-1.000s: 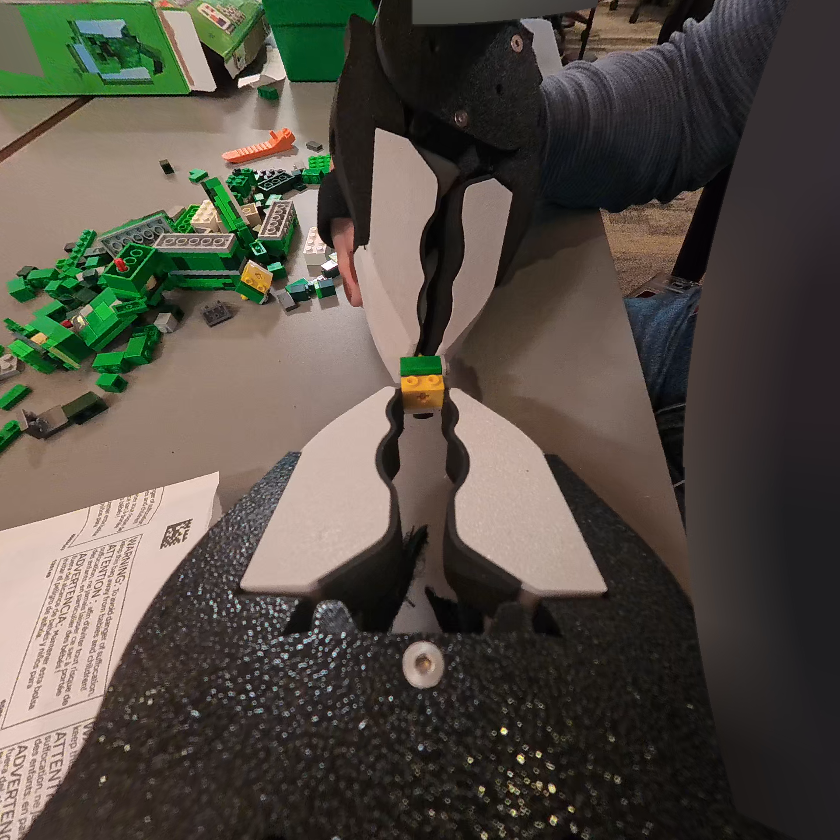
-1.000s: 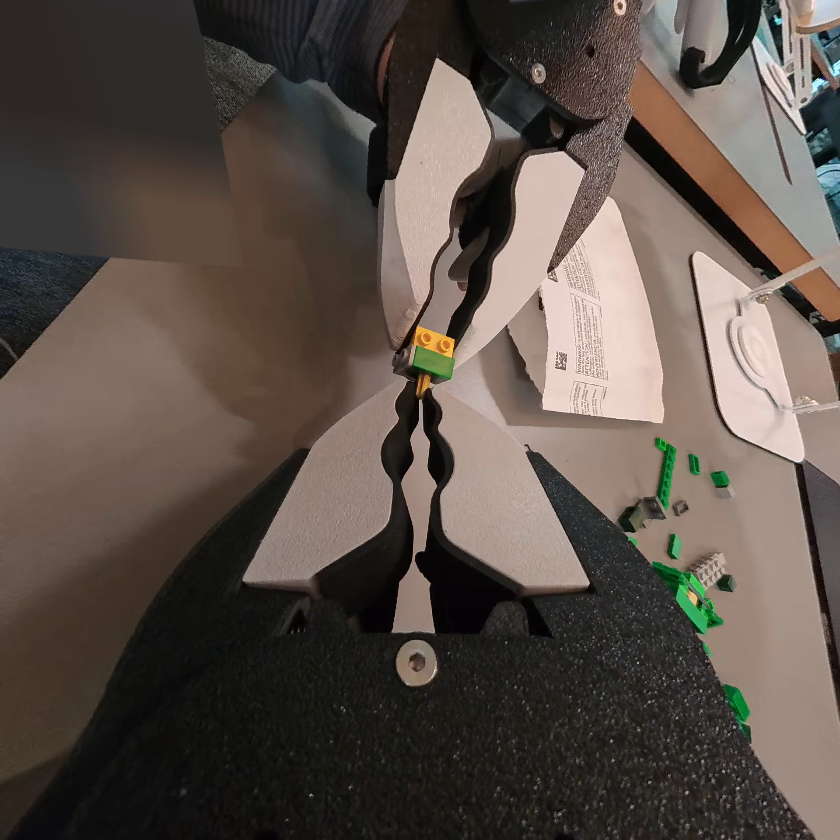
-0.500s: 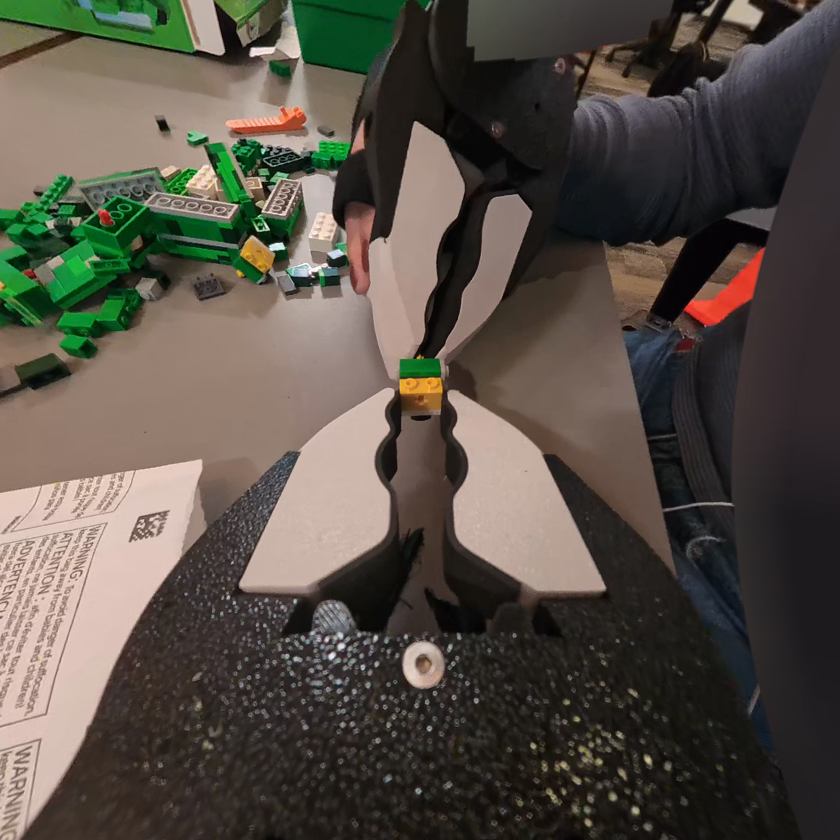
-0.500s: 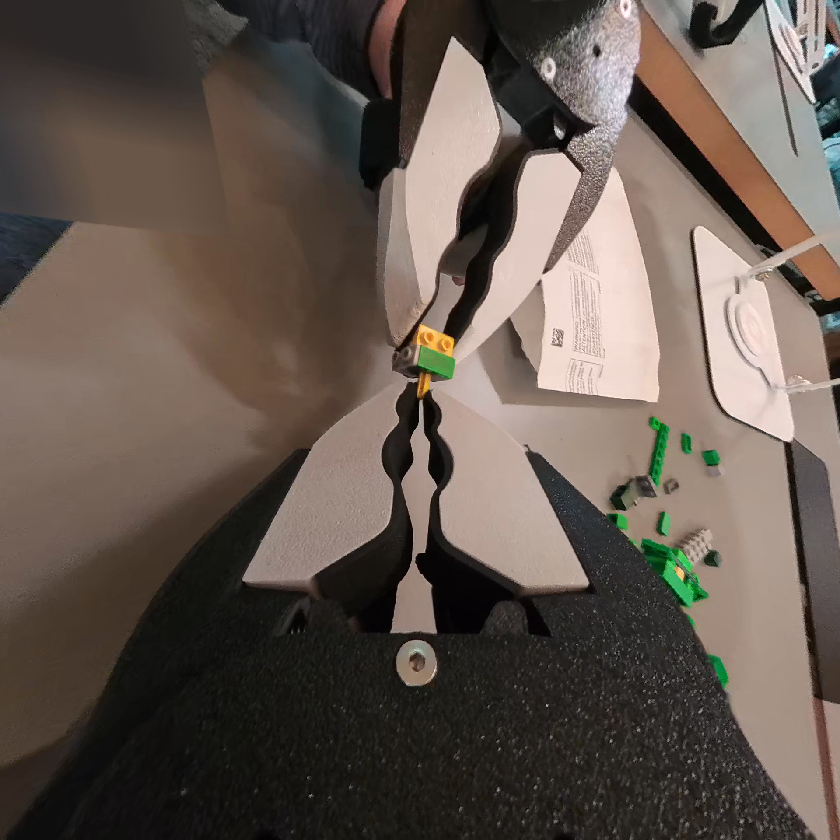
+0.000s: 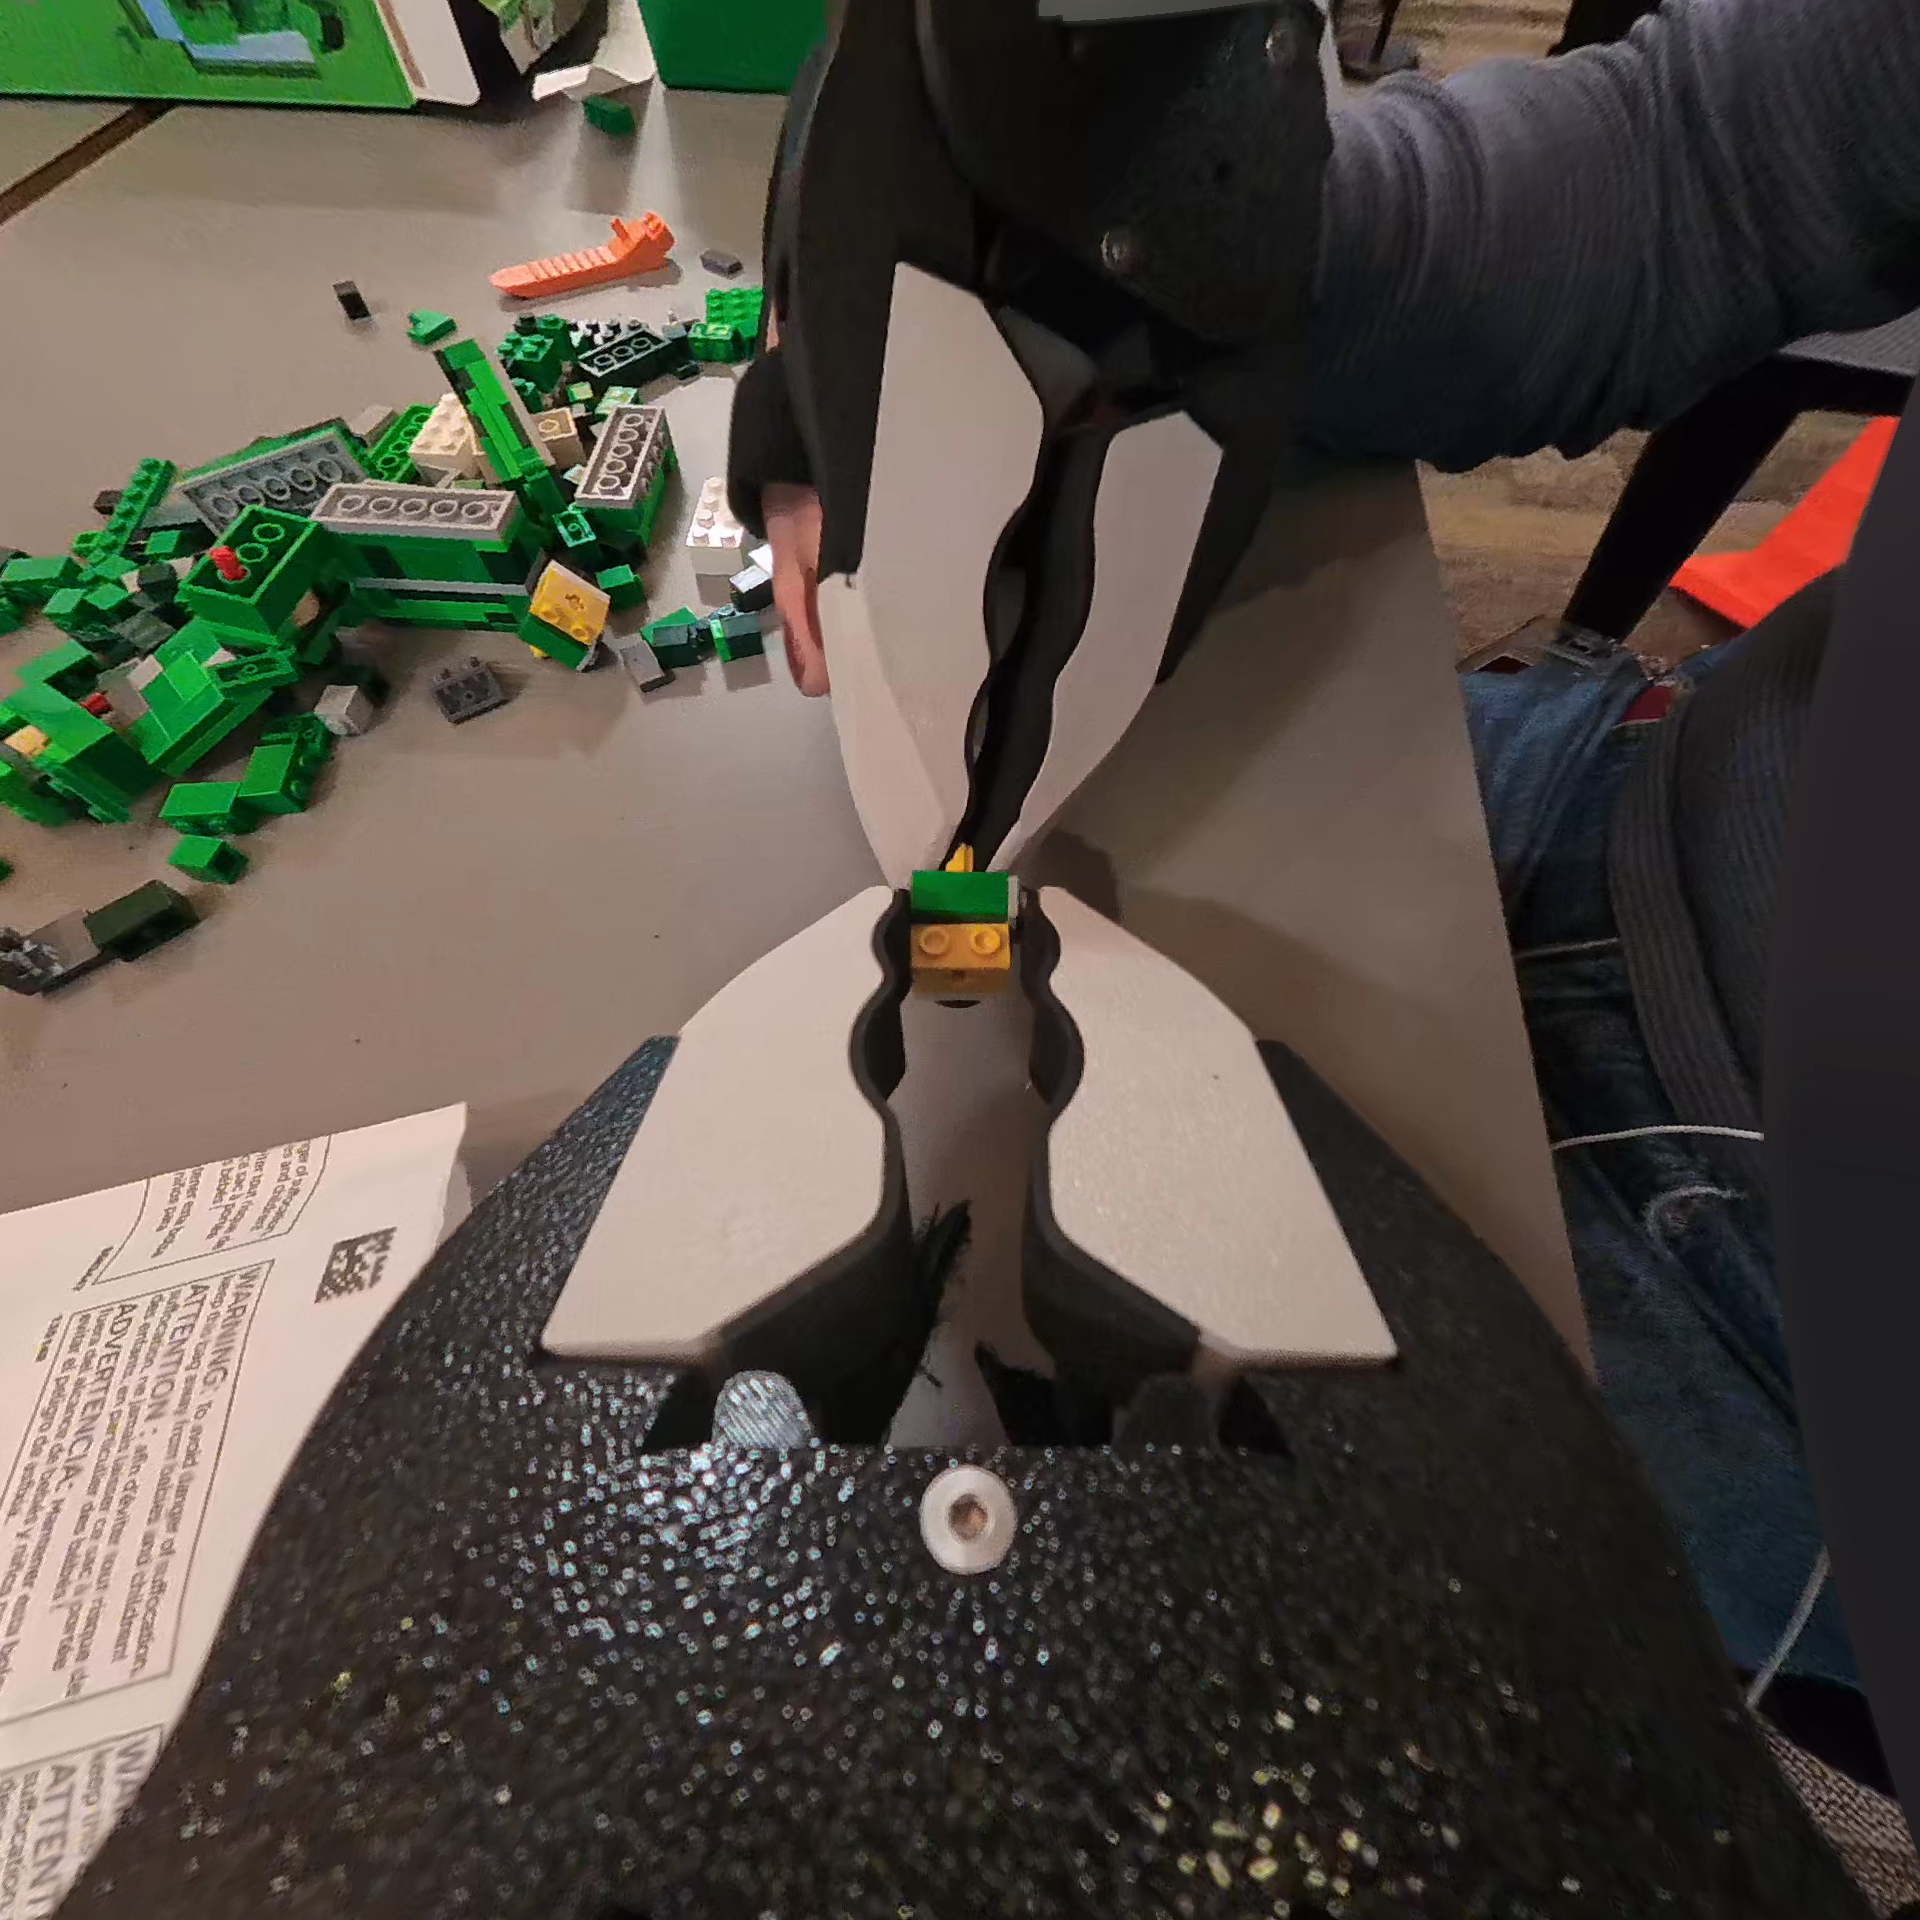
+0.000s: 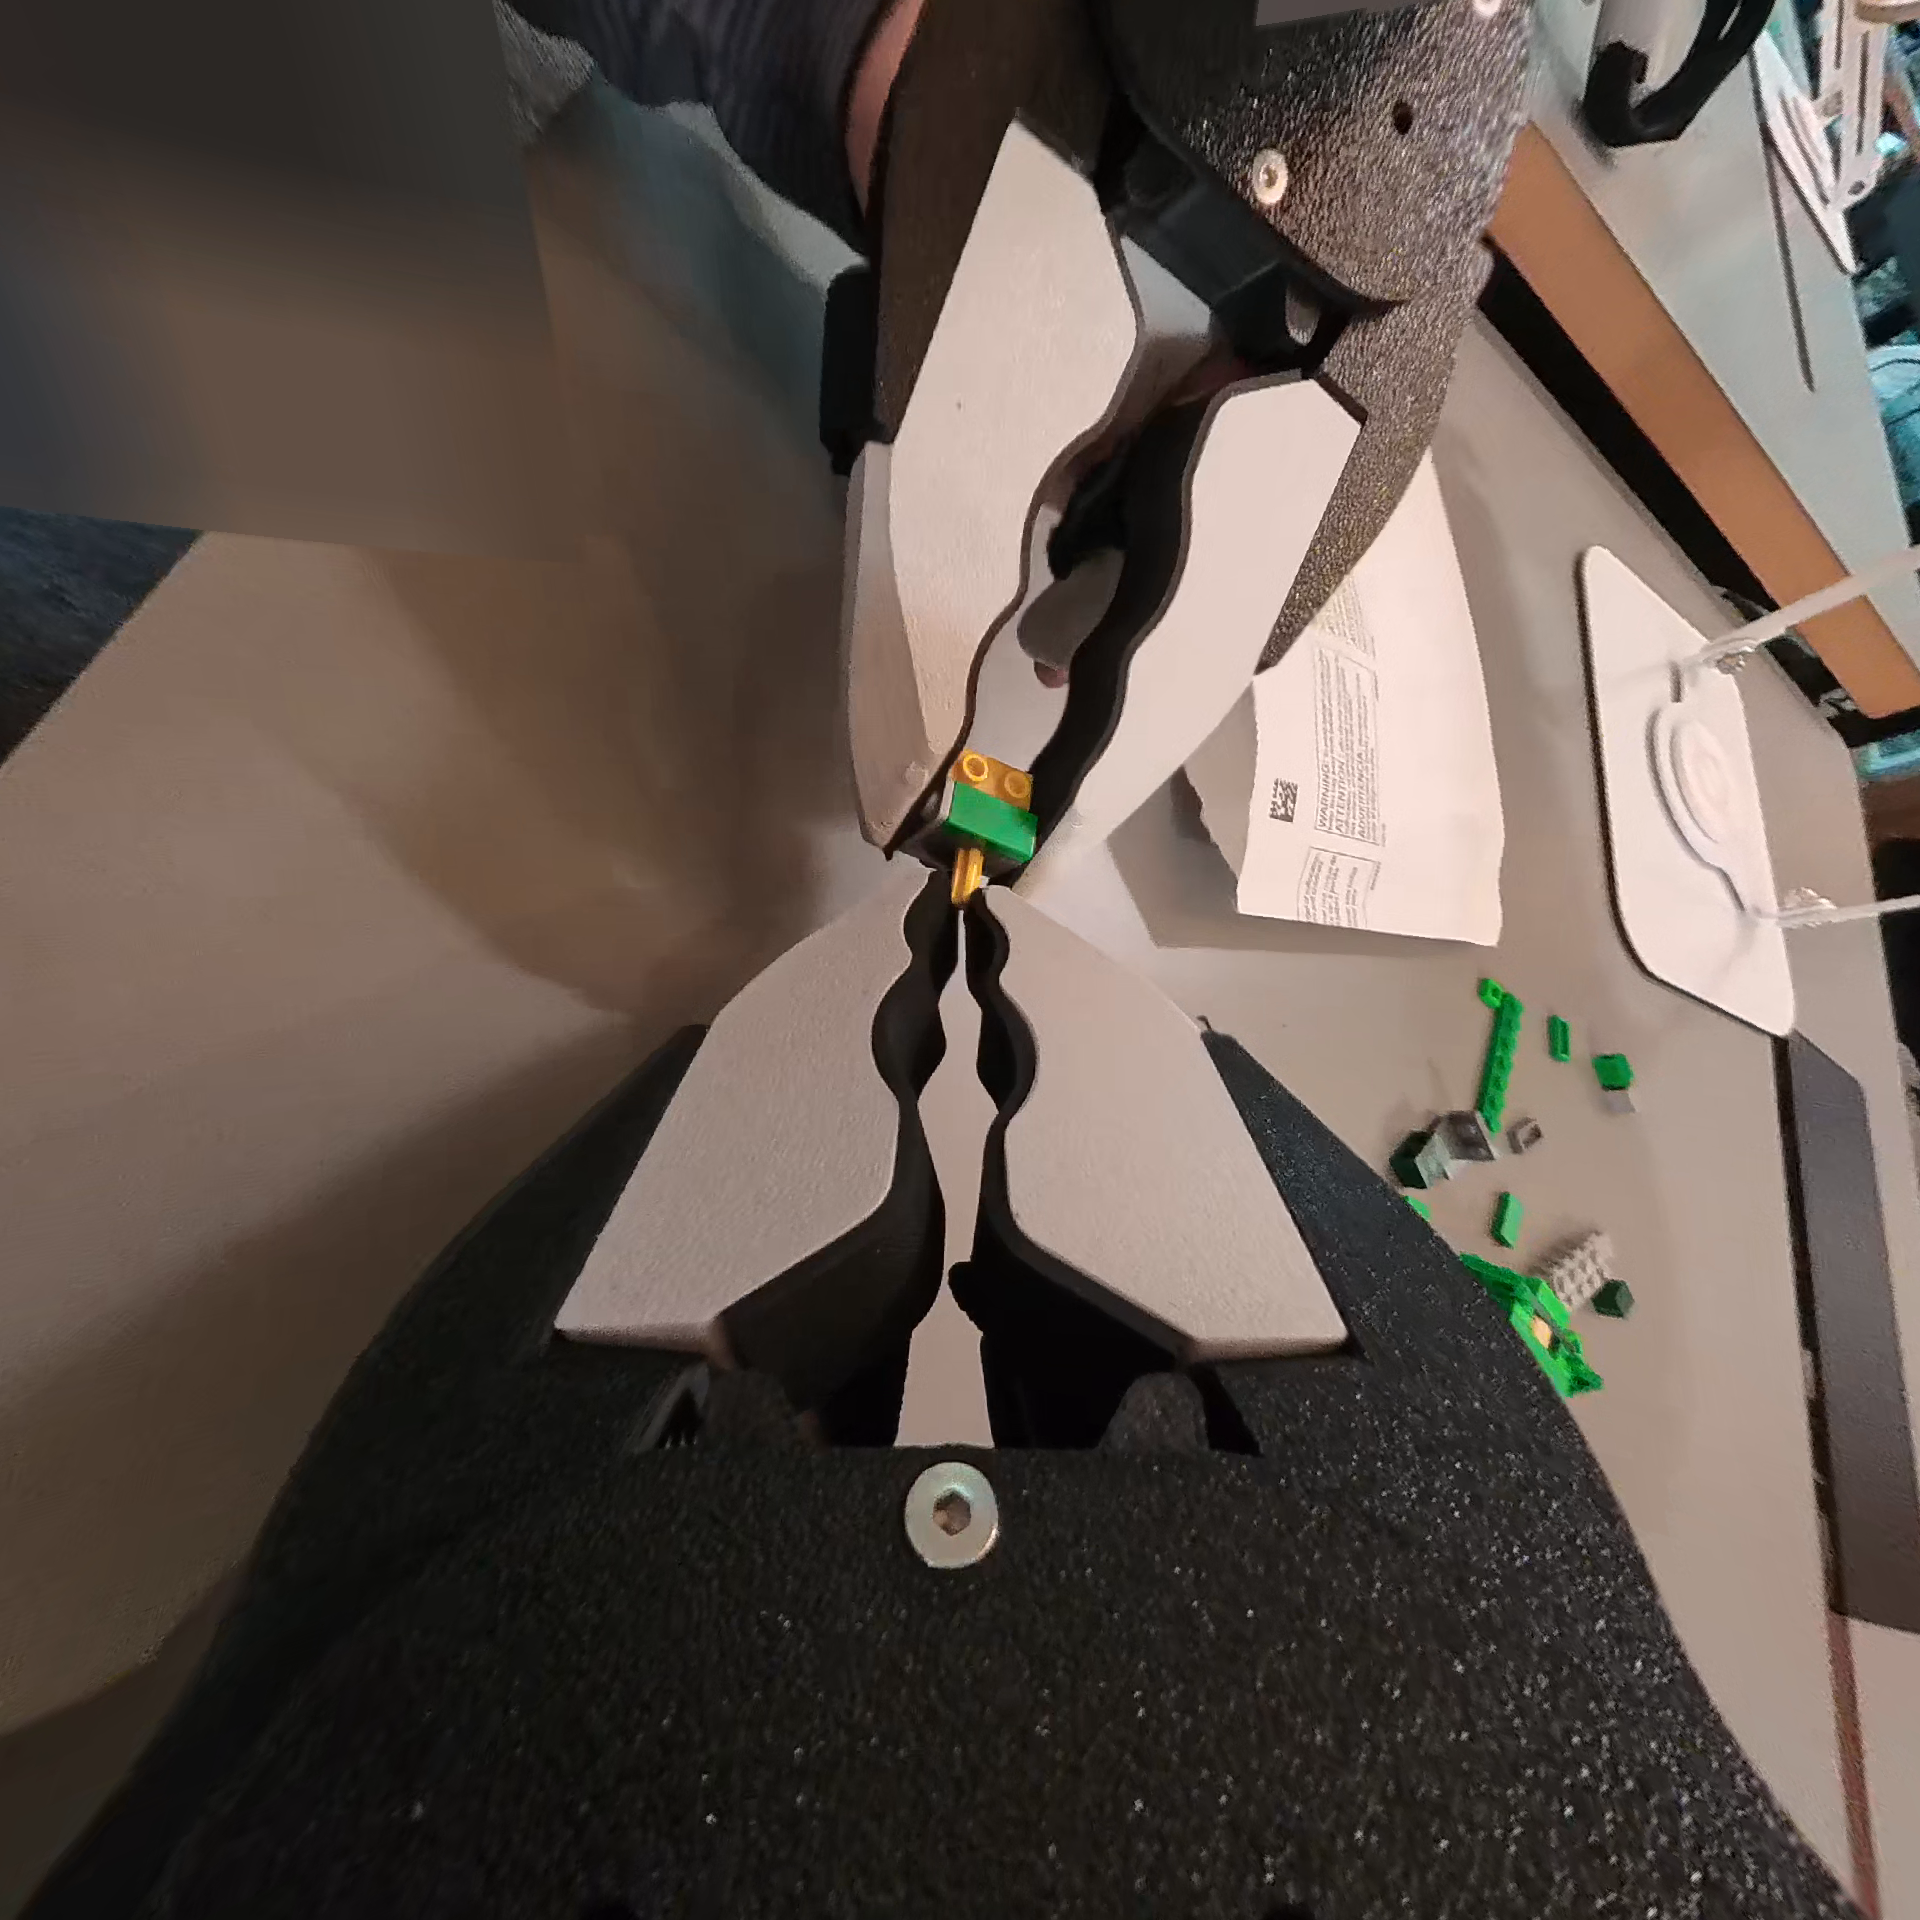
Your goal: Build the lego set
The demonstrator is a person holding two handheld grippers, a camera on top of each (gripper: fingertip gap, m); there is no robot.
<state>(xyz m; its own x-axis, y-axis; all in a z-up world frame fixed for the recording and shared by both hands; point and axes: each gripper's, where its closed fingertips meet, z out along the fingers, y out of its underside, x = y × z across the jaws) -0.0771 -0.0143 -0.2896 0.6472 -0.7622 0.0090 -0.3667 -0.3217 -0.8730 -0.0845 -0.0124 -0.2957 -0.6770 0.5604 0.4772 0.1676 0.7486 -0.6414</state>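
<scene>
My left gripper [image 5: 961,920] is shut on a small block, a yellow brick [image 5: 958,951] with a green piece [image 5: 956,896] on it, held above the grey table [image 5: 520,935]. My right gripper [image 6: 966,902] meets it tip to tip and is shut on a thin yellow pin [image 6: 966,871] that sticks out of the block's green side [image 6: 992,826]. In the left wrist view the right gripper [image 5: 971,857] comes down from above. In the right wrist view the left gripper [image 6: 977,821] comes down from above.
A pile of green and grey bricks [image 5: 312,582] lies at the left, with an orange brick separator [image 5: 582,265] and green boxes [image 5: 208,52] behind. A printed sheet [image 5: 135,1455] lies near. A white pad [image 6: 1704,790] and loose green pieces [image 6: 1496,1143] lie at the right. The table edge [image 5: 1475,831] is close. The tips of both grippers are at nearly the same place.
Both grippers have stayed tip to tip and shifted slightly together. A little more of the yellow pin now shows between the block and the right gripper's tips.
</scene>
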